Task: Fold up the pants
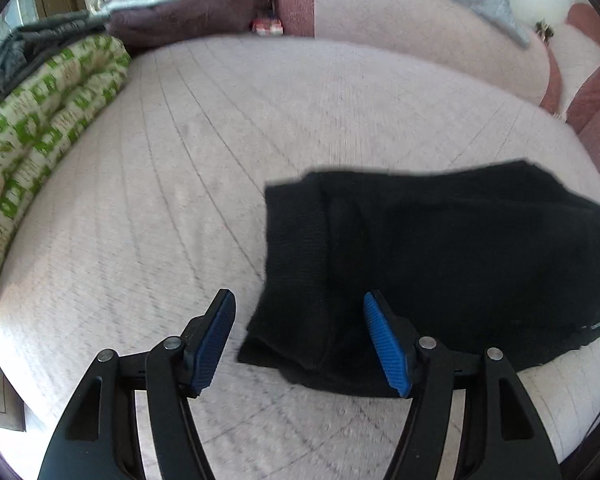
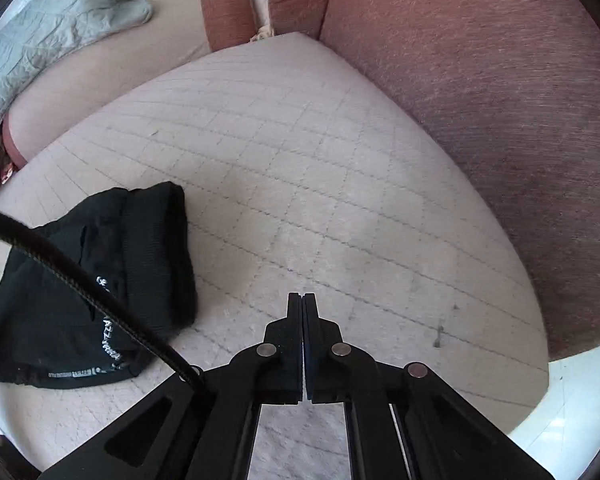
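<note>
The black pants (image 1: 440,260) lie folded into a compact bundle on the pale quilted cushion (image 1: 220,140). My left gripper (image 1: 300,312) is open and empty, hovering over the bundle's near left corner, its blue pads (image 1: 384,340) apart. In the right wrist view the pants (image 2: 100,288) lie at the lower left, white lettering showing. My right gripper (image 2: 302,320) is shut and empty, over bare cushion (image 2: 340,200) to the right of the pants. A black cable (image 2: 80,276) crosses in front of the pants.
A green-and-cream patterned quilt (image 1: 40,120) lies along the cushion's left edge. A grey blanket (image 2: 60,20) drapes over the backrest. The reddish-brown sofa arm (image 2: 500,120) rises on the right. A small red-and-white object (image 1: 266,26) sits in the back gap.
</note>
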{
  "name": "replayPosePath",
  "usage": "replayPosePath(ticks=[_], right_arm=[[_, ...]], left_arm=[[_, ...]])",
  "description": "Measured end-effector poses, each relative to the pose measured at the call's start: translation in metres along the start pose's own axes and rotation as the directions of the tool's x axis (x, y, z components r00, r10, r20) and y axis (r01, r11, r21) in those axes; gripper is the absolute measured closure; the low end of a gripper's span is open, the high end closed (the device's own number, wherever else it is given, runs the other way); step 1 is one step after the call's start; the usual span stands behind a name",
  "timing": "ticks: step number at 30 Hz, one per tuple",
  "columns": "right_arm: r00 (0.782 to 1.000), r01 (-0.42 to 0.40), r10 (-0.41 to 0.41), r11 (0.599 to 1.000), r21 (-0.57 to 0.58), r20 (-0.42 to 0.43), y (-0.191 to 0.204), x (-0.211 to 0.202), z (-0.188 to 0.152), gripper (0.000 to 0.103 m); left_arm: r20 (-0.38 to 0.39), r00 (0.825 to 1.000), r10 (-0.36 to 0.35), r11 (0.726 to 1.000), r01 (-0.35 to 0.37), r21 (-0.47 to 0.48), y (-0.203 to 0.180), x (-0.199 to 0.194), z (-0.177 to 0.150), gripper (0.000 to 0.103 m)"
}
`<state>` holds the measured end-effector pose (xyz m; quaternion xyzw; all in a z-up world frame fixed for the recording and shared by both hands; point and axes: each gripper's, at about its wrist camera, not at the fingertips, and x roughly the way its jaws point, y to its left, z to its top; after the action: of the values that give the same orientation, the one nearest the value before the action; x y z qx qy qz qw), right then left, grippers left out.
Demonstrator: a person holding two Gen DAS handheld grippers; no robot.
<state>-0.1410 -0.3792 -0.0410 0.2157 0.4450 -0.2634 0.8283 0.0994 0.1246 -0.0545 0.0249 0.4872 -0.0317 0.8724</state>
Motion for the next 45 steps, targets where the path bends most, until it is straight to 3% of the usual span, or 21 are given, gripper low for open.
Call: replayPosePath(ticks=[1,2,3,5,7,14,18,19,21,23,25,27,30,36,38,42,45], right_arm=[[0.998,-0.068,0.068,0.998,-0.013,0.008,0.006,-0.006,-0.004,0.097],[0.983,-0.182,0.182,0.983,-0.016,0.005,0.017,-0.013,-0.009,0.084],[0.969,-0.246,0.246,0.969,-0.005,0.002,0.023,-0.015,-0.011,0.075],[0.941,-0.337,0.338,0.940,0.050,-0.019,0.034,-0.010,-0.015,0.075],[0.932,-0.353,0.359,0.930,0.104,-0.047,0.041,0.002,-0.019,0.075],[0.942,-0.323,0.334,0.929,0.183,-0.037,0.062,0.030,-0.017,0.074],[0.949,-0.285,0.307,0.934,0.216,-0.074,0.064,0.041,-0.013,0.074],[0.952,-0.271,0.294,0.938,0.218,-0.082,0.066,0.040,-0.013,0.073],[0.956,-0.254,0.280,0.940,0.226,-0.092,0.067,0.037,-0.017,0.061],[0.962,-0.231,0.259,0.941,0.246,-0.088,0.066,0.038,-0.019,0.061],[0.963,-0.242,0.264,0.933,0.265,-0.049,0.063,0.037,-0.022,0.065],[0.960,-0.266,0.280,0.924,0.276,-0.013,0.060,0.040,-0.021,0.093],[0.946,-0.312,0.325,0.907,0.284,0.001,0.058,0.031,-0.023,0.094],[0.942,-0.327,0.336,0.914,0.239,0.002,0.046,-0.005,-0.030,0.094],[0.949,-0.304,0.316,0.926,0.222,-0.017,0.040,-0.005,-0.031,0.094],[0.974,-0.178,0.203,0.960,0.216,-0.099,0.038,0.013,-0.031,0.089],[0.976,-0.189,0.210,0.949,0.251,-0.059,0.023,0.001,-0.036,0.082]], left_arm=[[0.035,0.999,-0.006,1.000,0.007,-0.005,0.001,-0.010,0.001,0.036],[0.058,0.998,-0.013,1.000,0.013,-0.010,0.003,-0.018,0.001,0.036],[0.084,0.996,-0.022,0.999,0.024,-0.023,0.005,-0.027,0.001,0.036],[0.107,0.993,-0.047,0.998,0.052,-0.045,0.006,-0.037,-0.002,0.036],[0.114,0.990,-0.077,0.995,0.084,-0.060,0.006,-0.045,-0.008,0.036],[0.115,0.986,-0.119,0.991,0.125,-0.049,-0.004,-0.056,-0.031,0.036],[0.107,0.985,-0.139,0.988,0.144,-0.046,-0.012,-0.057,-0.038,0.036],[0.109,0.983,-0.146,0.987,0.152,-0.047,-0.013,-0.058,-0.038,0.036],[0.114,0.981,-0.159,0.985,0.165,-0.047,-0.015,-0.061,-0.038,0.036],[0.117,0.979,-0.170,0.984,0.175,-0.042,-0.018,-0.062,-0.037,0.036],[0.117,0.977,-0.177,0.983,0.181,-0.031,-0.023,-0.063,-0.035,0.036],[0.112,0.976,-0.188,0.981,0.191,-0.021,-0.030,-0.064,-0.033,0.036],[0.108,0.972,-0.209,0.978,0.209,0.013,-0.044,-0.066,-0.029,0.036],[0.078,0.972,-0.222,0.973,0.215,0.086,-0.076,-0.052,-0.018,0.036],[0.061,0.972,-0.226,0.970,0.220,0.102,-0.086,-0.041,-0.016,0.036],[0.002,0.985,-0.172,0.977,0.170,0.130,-0.101,-0.010,-0.019,0.036],[-0.038,0.986,-0.163,0.977,0.167,0.130,-0.100,0.006,-0.022,0.036]])
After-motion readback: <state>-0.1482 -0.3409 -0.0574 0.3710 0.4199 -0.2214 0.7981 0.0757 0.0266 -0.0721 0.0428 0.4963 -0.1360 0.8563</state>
